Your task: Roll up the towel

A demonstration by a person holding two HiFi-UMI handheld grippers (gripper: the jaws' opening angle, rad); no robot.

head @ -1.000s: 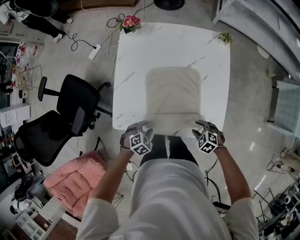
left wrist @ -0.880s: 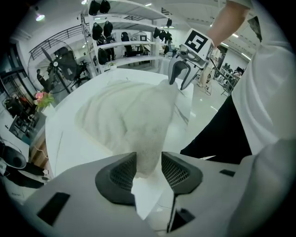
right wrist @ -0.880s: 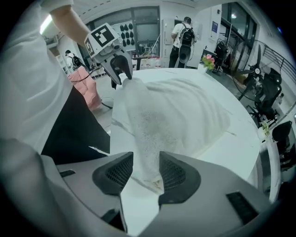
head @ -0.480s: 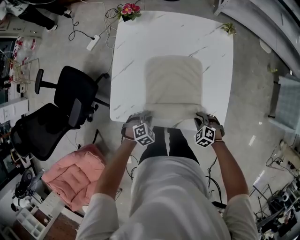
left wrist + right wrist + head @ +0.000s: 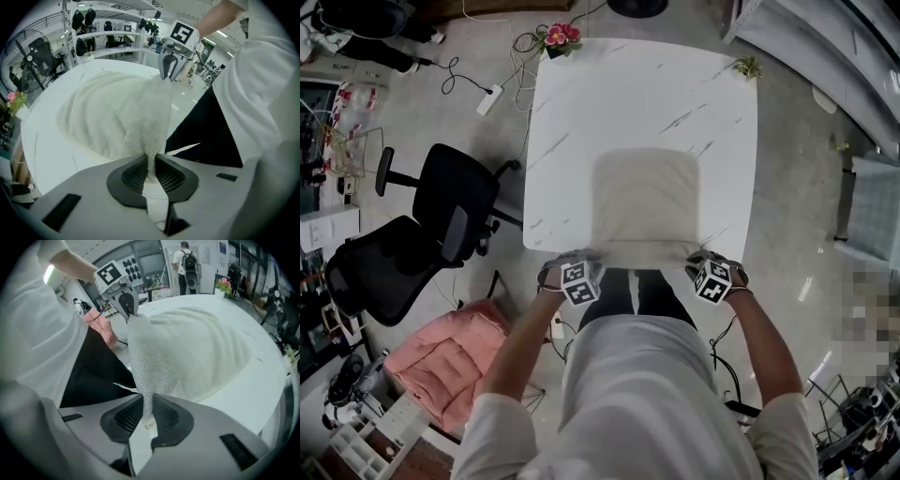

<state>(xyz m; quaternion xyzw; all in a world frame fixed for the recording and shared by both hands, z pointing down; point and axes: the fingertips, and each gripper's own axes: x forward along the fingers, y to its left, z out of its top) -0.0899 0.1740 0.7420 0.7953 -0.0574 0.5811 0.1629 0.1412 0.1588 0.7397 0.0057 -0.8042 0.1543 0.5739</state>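
Left gripper (image 5: 150, 165): jaws just closed down, now nearly together, pads pinching the towel's (image 5: 645, 199) near-left corner. Right gripper (image 5: 146, 411): same, just closed, clamped on the near-right corner. Near edge is stretched between them at the table's (image 5: 609, 84) front edge; the rest lies flat on top.

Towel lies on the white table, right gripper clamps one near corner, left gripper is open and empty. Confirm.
Wrong on the left gripper: its jaws have just been closing and pinch the towel too, per the left gripper view. The right gripper, also just closing, clamps its corner; the table is right.
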